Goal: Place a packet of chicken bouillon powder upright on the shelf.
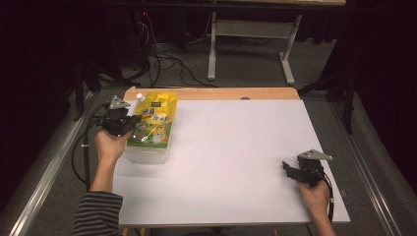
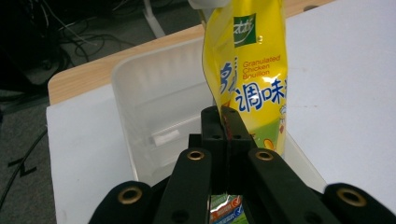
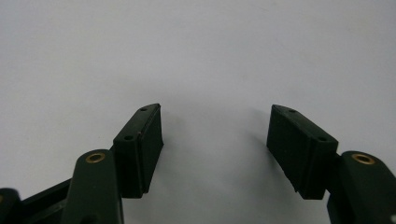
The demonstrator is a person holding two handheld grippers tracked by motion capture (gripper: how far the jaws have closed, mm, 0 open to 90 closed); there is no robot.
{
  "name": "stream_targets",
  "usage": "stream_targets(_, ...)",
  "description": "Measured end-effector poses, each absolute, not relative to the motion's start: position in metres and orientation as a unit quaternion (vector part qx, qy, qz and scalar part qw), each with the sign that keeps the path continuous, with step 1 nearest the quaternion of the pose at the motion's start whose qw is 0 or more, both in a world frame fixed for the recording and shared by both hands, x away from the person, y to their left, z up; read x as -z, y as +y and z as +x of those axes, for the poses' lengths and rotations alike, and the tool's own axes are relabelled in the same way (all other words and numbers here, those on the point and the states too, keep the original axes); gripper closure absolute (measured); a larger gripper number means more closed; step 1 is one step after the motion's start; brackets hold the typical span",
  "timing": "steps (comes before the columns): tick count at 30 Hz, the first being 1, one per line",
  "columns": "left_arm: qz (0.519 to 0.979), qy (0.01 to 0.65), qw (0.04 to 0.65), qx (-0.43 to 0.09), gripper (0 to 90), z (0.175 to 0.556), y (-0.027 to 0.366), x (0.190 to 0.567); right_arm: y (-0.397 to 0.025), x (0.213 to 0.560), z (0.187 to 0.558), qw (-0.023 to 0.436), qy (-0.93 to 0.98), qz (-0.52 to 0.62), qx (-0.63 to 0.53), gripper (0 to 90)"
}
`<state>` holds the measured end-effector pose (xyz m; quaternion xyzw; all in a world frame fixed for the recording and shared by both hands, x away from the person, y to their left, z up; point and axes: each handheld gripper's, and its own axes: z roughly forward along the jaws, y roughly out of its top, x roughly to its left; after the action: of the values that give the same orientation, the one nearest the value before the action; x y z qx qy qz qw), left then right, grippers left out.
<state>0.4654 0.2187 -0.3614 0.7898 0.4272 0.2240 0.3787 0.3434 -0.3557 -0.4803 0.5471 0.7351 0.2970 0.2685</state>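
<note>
Nearest the person, at about 4 o'clock on the white tabletop point(image 1: 236, 157), the right tongs point(image 1: 290, 169) rest low with their jaws spread wide and nothing between them; in the right gripper view point(image 3: 215, 140) there is bare surface ahead. Farther off, at about 10 o'clock, the left tongs point(image 1: 129, 124) are pressed together on the lower edge of a yellow seasoning pouch point(image 1: 153, 120). In the left gripper view the pouch point(image 2: 250, 84) rises straight ahead of those jaws, its long axis running away toward 12 o'clock, over a clear plastic tub point(image 2: 154, 107). The tub lies directly under and beyond the pouch, so I judge that lowering it in falls to the left hand point(image 1: 109, 146); the right is well apart.
</note>
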Motion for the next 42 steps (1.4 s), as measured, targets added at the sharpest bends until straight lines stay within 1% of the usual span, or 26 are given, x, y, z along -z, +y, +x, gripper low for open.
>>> stream_targets(4, 0.795, 0.416, 0.379, -0.228, 90.0, 0.464, 0.217, 0.362, -0.356, 0.480, 0.343, 0.267, 0.735, 0.548, -0.297, 36.0)
stream_targets(9, 0.786, 0.411, 0.405, -0.223, 90.0, 0.460, 0.224, 0.367, -0.356, 0.480, 0.343, 0.268, 0.735, 0.547, -0.297, 36.1)
stream_targets(14, 0.788, 0.395, 0.416, -0.224, 90.0, 0.455, 0.227, 0.366, -0.356, 0.480, 0.343, 0.268, 0.735, 0.547, -0.297, 36.0)
stream_targets(29, 0.802, 0.375, 0.404, -0.233, 90.0, 0.453, 0.230, 0.368, -0.355, 0.480, 0.343, 0.269, 0.735, 0.547, -0.297, 36.1)
stream_targets(32, 0.799, 0.382, 0.406, -0.226, 90.0, 0.451, 0.236, 0.374, -0.355, 0.480, 0.343, 0.270, 0.735, 0.547, -0.296, 36.0)
stream_targets(36, 0.789, 0.390, 0.427, -0.209, 90.0, 0.442, 0.248, 0.384, -0.355, 0.480, 0.343, 0.270, 0.735, 0.547, -0.296, 36.1)
stream_targets(39, 0.793, 0.388, 0.422, -0.207, 90.0, 0.439, 0.250, 0.385, -0.356, 0.480, 0.343, 0.268, 0.735, 0.548, -0.297, 36.1)
stream_targets(42, 0.793, 0.404, 0.415, -0.187, 90.0, 0.441, 0.255, 0.388, -0.355, 0.480, 0.343, 0.270, 0.735, 0.547, -0.297, 36.1)
